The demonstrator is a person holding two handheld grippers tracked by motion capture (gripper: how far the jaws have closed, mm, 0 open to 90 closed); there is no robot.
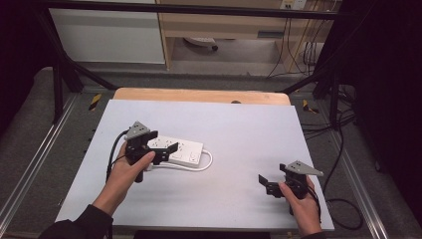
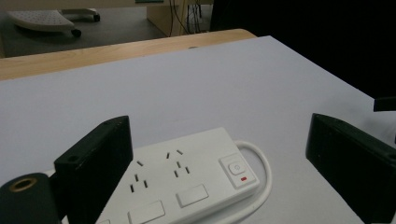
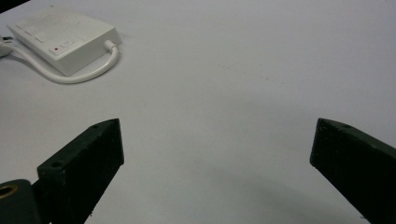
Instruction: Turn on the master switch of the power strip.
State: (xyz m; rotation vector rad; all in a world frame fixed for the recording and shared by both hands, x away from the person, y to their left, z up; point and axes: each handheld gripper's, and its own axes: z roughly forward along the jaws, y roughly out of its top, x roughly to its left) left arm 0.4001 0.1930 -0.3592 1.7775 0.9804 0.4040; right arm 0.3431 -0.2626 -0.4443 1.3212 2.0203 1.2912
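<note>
The power strip (image 1: 180,149) is white and flat, a long rectangle, and it lies on the pale grey counter (image 1: 239,134), on its left half. On its top face I see groups of socket slots, some blank rectangular covers, and at one end a square switch with a small red mark below it. A white cable (image 2: 261,172) comes out from this switch end and bends in a loop around the corner, then runs back along the near side of the strip.

My left claw (image 1: 161,147) is directly over the near end of the power strip, with its jaws wide apart. In the left gripper view one jaw stands at the left side of the strip, and the other jaw is well to the right of it, beyond the cable loop. I cannot tell if a jaw touches the strip.

My right claw (image 1: 266,183) is well apart from the power strip, far to the right and nearer to me, over bare counter. Its jaws are also wide apart, with nothing between them.
</note>
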